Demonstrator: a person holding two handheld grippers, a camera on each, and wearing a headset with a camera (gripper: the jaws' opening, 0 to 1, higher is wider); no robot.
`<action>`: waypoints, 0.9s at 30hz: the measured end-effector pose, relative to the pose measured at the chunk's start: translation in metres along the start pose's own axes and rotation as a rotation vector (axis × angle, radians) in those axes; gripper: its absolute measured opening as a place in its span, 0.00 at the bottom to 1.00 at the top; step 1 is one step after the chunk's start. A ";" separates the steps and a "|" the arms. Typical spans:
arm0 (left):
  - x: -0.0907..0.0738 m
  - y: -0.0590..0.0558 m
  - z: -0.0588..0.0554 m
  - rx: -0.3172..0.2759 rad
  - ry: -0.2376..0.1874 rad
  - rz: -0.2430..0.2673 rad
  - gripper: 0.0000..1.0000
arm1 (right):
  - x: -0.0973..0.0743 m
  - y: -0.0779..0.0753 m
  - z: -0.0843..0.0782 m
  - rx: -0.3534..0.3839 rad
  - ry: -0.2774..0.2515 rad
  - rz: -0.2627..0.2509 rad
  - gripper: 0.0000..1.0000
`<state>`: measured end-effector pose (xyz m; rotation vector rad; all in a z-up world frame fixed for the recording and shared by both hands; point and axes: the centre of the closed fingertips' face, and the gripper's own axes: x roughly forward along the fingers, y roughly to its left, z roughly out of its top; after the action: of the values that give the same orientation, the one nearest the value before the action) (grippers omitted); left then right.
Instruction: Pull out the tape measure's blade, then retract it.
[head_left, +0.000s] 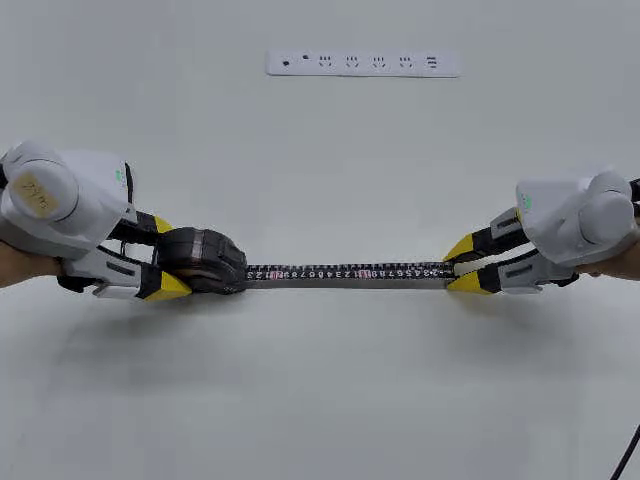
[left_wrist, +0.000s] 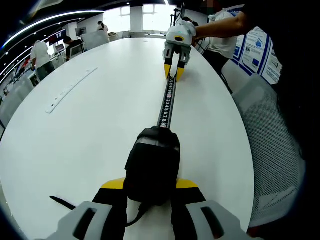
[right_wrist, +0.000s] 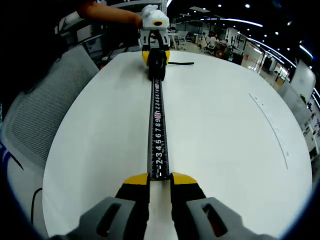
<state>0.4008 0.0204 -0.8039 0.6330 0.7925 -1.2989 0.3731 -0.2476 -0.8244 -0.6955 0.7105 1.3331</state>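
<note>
One white table (head_left: 320, 400), one tape measure (head_left: 205, 258) on the table, one blade (head_left: 345, 272) drawn from it, two grippers over the table, left gripper (head_left: 172, 258) and right gripper (head_left: 460, 266), one power strip (head_left: 363, 64) on the table's far side.

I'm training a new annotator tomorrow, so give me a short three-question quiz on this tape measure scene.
1. True or false: the blade is fully wound inside the case.
2. What do the jaws of the right gripper clamp? A: the case. B: the blade's end. C: nothing.
3. Fill in: the left gripper is shut on the ____.
Key: 1 false; 2 B; 3 case.
</note>
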 end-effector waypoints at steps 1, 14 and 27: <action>0.000 0.000 0.000 0.002 0.000 -0.002 0.31 | 0.000 0.000 0.000 0.004 0.000 -0.001 0.15; 0.003 0.000 -0.002 -0.006 0.013 0.009 0.32 | 0.000 0.000 -0.001 0.023 0.003 -0.027 0.16; 0.000 0.004 0.001 -0.007 -0.011 0.038 0.39 | -0.008 -0.002 0.001 0.051 -0.011 -0.064 0.26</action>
<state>0.4049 0.0201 -0.8039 0.6321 0.7721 -1.2634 0.3742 -0.2516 -0.8169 -0.6648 0.7056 1.2556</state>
